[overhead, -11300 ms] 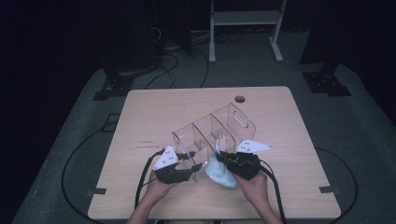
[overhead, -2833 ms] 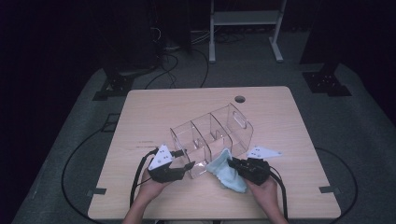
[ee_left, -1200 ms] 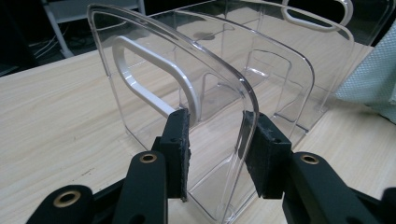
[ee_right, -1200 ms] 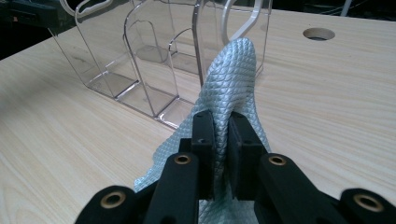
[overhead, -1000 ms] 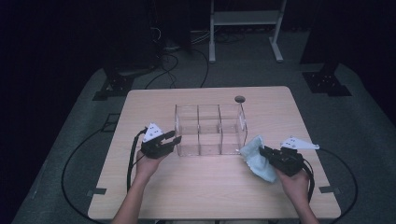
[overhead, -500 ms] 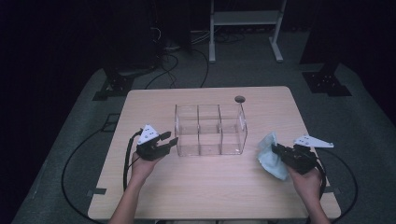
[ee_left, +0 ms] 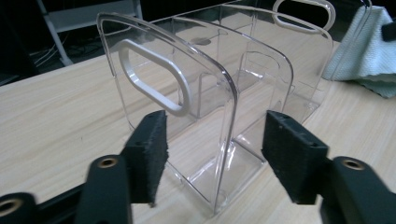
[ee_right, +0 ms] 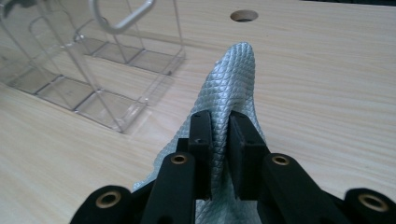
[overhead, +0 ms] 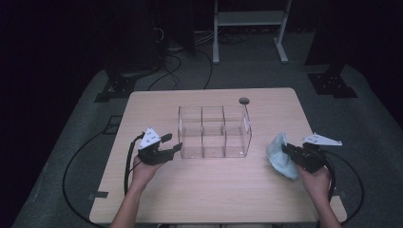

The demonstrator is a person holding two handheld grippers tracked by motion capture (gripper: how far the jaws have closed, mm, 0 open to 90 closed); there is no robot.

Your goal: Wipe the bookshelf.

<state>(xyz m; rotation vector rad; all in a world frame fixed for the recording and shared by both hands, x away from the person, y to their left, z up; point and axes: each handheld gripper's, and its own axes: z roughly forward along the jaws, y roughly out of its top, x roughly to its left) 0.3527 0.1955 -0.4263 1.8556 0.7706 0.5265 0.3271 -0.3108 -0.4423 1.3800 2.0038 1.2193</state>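
The clear organizer (overhead: 214,131) stands upright on the wooden table (overhead: 209,194), three compartments across, with a handle slot cut into each end wall. Its near end wall rises straight ahead of the left gripper's jaws in the left gripper view (ee_left: 187,93), its curved edge in line with the gap between them and just beyond the pads, which do not press on it. Past that wall the two inner dividers and the far end wall follow one behind the other, away from the jaws. In the right gripper view the organizer (ee_right: 93,60) sits ahead and to the left of the right jaws, apart from them.

The pale blue cloth (overhead: 281,154) comes next in size. It is pinched between the jaws of the right gripper (overhead: 289,150), and in the right gripper view a fold of the cloth (ee_right: 233,93) stands up from between the pads while the rest hangs below them. A round hole in the table (ee_right: 243,16) lies farther ahead of these jaws.

The left gripper (overhead: 172,146) has just been opening: its jaws stand spread, empty, just beside the organizer's left end. In its own view the left gripper (ee_left: 215,158) shows a wide gap between its pads.
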